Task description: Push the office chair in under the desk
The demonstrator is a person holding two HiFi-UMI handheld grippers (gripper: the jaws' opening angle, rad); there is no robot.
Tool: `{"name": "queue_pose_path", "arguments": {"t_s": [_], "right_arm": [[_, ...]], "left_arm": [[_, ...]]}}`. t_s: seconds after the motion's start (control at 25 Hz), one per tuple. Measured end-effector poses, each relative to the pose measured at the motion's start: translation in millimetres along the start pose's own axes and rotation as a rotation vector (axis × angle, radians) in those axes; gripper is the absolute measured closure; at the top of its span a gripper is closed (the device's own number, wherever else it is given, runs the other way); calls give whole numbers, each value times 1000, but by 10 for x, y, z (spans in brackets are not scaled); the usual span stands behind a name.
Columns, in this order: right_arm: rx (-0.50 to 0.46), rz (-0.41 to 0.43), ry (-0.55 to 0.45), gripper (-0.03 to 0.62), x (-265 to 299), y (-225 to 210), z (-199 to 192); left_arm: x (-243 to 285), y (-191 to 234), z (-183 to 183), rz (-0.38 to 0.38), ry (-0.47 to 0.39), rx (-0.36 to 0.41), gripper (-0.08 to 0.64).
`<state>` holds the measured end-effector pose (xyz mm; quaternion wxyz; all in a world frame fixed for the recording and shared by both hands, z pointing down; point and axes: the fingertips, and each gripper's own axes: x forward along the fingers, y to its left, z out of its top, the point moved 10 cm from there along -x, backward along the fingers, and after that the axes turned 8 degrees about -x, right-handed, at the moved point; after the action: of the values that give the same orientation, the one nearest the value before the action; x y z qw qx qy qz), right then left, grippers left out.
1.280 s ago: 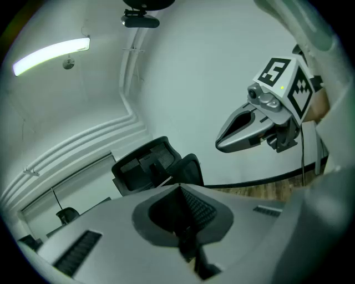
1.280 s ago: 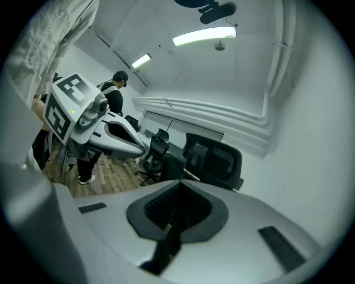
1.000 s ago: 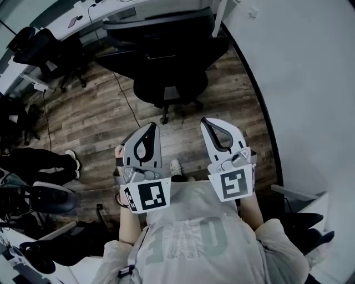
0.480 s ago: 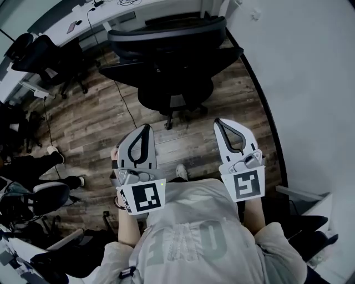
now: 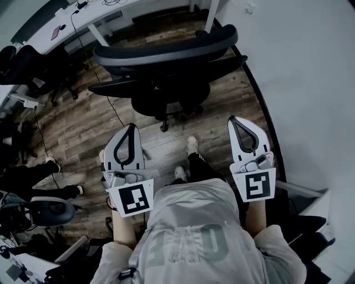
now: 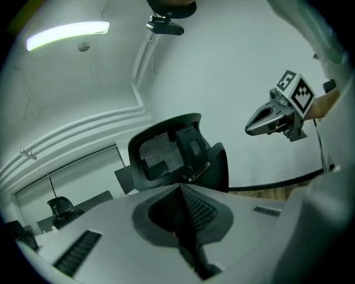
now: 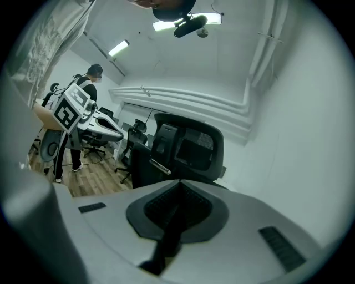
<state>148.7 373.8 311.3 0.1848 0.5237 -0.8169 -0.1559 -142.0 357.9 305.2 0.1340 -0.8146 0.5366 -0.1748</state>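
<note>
The black office chair (image 5: 166, 52) stands on the wood floor with its curved backrest towards me, just ahead of both grippers. The white desk (image 5: 97, 14) runs along the far edge behind it. My left gripper (image 5: 131, 127) is shut and holds nothing, a short way back from the chair's seat. My right gripper (image 5: 237, 120) is shut and empty too, near the wall side. The left gripper view has the chair (image 6: 175, 152) beyond the closed jaws and the right gripper (image 6: 265, 119) off to the side. From the right gripper view the chair (image 7: 186, 147) stands close ahead.
A white wall (image 5: 310, 83) with a dark baseboard curves along the right. More office chairs (image 5: 33, 61) and a cable (image 5: 119, 108) are on the left of the floor. Another person's legs (image 5: 33, 180) stand at the left, beside a chair (image 5: 50, 209).
I have stepped closer to the chair, which now looms larger. The two grippers have spread further apart, left going left and right going right. Both stay shut.
</note>
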Motion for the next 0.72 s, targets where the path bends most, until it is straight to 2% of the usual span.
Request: {"name": "queue_pose_path", "arguments": {"t_s": [0.2, 0.48, 0.72], "right_arm": [[-20, -2, -37, 572, 309, -358, 20], [-60, 76, -102, 572, 752, -875, 36], [-71, 163, -91, 572, 997, -1114, -110]], "left_arm": [[241, 166, 33, 48, 8, 11, 545], [595, 332, 163, 124, 62, 21, 545], [756, 319, 243, 181, 115, 37, 545]]}}
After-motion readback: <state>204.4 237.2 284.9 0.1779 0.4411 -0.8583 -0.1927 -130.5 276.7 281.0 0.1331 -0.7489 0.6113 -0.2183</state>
